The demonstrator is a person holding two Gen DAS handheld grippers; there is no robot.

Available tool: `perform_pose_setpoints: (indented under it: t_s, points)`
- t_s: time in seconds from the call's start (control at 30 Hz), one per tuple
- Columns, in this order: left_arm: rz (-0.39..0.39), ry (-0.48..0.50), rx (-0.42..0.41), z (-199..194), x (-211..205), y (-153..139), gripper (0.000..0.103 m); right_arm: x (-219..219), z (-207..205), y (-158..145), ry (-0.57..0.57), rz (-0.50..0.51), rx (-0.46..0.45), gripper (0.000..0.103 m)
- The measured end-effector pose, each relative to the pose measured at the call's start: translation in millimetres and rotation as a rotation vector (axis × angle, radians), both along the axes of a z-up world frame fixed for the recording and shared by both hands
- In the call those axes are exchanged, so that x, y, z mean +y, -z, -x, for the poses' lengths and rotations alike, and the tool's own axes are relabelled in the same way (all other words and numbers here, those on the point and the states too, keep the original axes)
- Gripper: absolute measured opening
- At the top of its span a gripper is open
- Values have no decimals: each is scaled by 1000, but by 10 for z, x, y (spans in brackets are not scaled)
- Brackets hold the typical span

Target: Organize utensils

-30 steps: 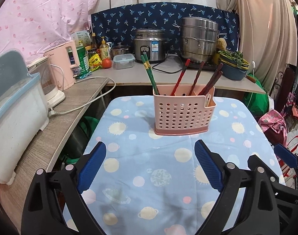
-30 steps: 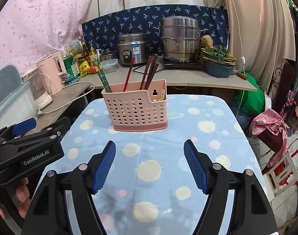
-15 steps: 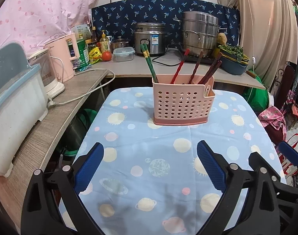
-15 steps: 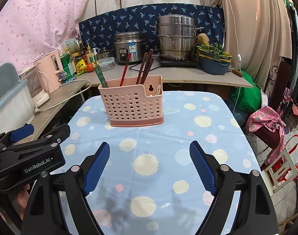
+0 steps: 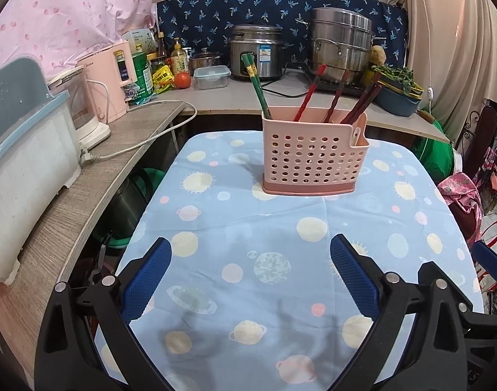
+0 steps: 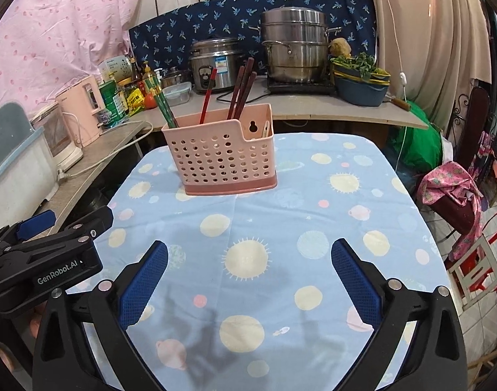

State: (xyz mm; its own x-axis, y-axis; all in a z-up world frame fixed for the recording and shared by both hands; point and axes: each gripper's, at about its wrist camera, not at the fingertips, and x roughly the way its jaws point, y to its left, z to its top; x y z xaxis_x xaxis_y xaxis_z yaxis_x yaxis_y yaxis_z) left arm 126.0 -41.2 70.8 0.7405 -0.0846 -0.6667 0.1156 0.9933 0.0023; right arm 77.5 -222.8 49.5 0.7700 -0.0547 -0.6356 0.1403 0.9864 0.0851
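Pink caddy loaded, both claws empty

Pink plastic caddy [image 5: 314, 156] stands upright on the planet-print tablecloth [image 5: 281, 260], well ahead of both my grippers. My left gripper [image 5: 250, 275] hangs released, nothing between its pads; my right gripper [image 6: 248, 277] is opening, likewise empty.

Any reach back in could catch a leaning stick and tip the light caddy, I judge (the cloth may slide too).

Count: one caddy; two green chopsticks [image 5: 256, 88]; one red chopstick [image 5: 310, 96]; about three dark brown chopsticks [image 6: 243, 89], overlapping, so I cannot be sure.
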Motion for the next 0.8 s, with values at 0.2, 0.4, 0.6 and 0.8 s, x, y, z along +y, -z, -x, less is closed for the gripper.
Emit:
perform_pose_setpoints:
  t_s: [0.2,0.4,0.6,0.8]
  points:
    - [-3,-3,6,-15,6,30,94,24,14,-9,5,20,-7,97]
    - [-5,-7,9,-26,23,42,94,41,5,-7,0,22,-3,97]
    - [-4,-12,10,-35,43,55,94,55,-12,8,-4,26,4,97]
    - [-4,-13,12,-38,52,62,94,74,-17,15,-4,30,5,97]
